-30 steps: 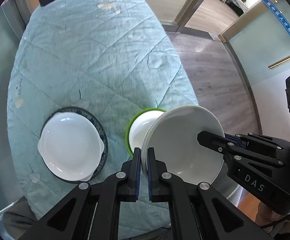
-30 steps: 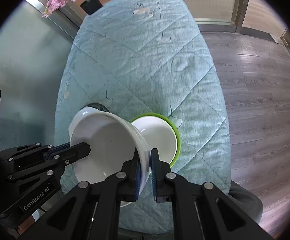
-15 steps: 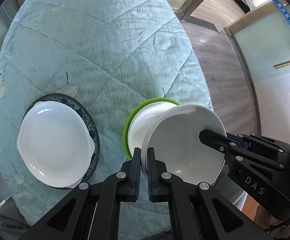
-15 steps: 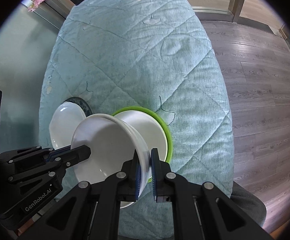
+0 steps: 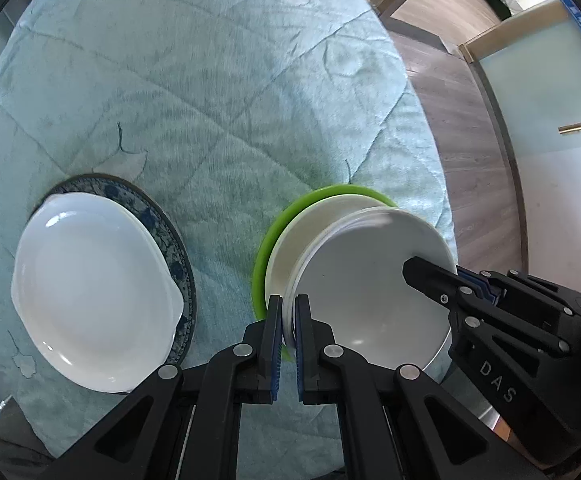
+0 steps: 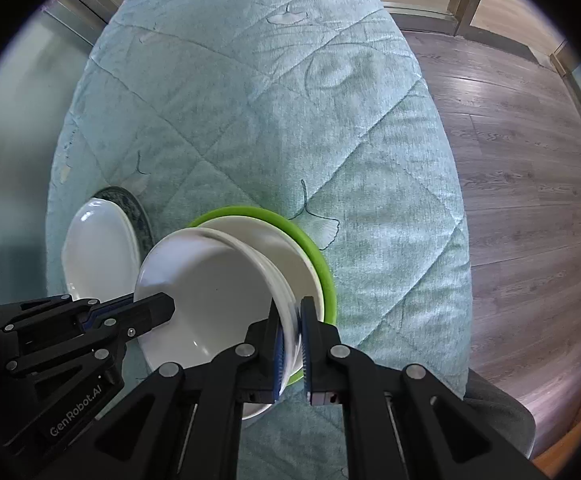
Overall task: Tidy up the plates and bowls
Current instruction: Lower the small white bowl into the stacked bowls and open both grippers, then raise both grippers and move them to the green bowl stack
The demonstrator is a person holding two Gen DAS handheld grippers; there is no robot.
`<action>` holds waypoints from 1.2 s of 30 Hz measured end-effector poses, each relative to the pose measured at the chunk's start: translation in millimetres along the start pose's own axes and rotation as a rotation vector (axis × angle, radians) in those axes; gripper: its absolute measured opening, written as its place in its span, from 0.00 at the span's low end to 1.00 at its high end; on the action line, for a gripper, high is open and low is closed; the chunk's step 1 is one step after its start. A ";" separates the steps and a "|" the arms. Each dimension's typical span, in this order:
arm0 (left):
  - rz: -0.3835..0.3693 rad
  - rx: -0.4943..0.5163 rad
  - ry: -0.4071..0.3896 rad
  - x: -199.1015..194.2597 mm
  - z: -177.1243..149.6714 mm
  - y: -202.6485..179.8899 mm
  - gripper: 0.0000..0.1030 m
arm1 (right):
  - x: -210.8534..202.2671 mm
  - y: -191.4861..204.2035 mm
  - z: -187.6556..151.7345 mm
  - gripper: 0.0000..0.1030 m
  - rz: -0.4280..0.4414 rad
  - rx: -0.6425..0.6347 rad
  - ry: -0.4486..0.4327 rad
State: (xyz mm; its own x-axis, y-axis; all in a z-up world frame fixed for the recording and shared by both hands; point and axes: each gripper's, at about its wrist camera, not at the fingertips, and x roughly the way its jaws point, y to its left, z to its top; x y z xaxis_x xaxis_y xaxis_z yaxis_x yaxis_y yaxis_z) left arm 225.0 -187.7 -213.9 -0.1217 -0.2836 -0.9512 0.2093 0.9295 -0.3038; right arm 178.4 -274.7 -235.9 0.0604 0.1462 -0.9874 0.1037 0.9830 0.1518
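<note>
Both grippers hold one white bowl (image 5: pixel 366 280) by opposite rims. My left gripper (image 5: pixel 288 316) is shut on its left rim, my right gripper (image 6: pixel 290 320) on its right rim; the right jaws stand a little wider than before. The bowl (image 6: pixel 210 300) sits low over a second white bowl (image 5: pixel 310 224) that rests on a green plate (image 5: pixel 262 256); whether they touch I cannot tell. To the left a white handled dish (image 5: pixel 90 292) lies on a blue-patterned plate (image 5: pixel 170 240). The right gripper shows in the left wrist view (image 5: pixel 442 280), the left one in the right wrist view (image 6: pixel 146 312).
The round table has a quilted teal cloth (image 5: pixel 210 80). Its right edge drops to a wooden floor (image 6: pixel 530 160). A glass partition (image 5: pixel 550 80) stands at the far right. The green plate (image 6: pixel 318 264) lies near the table's near right edge.
Both grippers have lowered the held white bowl toward the bowl on the green plate. The cameras have come closer to the table. The right jaws look slightly wider.
</note>
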 end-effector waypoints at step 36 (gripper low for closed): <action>0.001 -0.061 -0.183 -73.4 -46.5 48.5 0.38 | -0.5 8.2 3.3 0.38 -0.023 -0.047 -0.013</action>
State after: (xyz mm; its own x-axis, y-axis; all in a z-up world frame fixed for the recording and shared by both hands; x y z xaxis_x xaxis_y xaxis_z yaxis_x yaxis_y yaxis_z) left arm 198.9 -110.8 -156.4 0.0583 -0.3157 -0.9471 0.1493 0.9408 -0.3044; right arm 182.5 -267.1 -234.1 0.0720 0.1222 -0.9899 0.0589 0.9902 0.1266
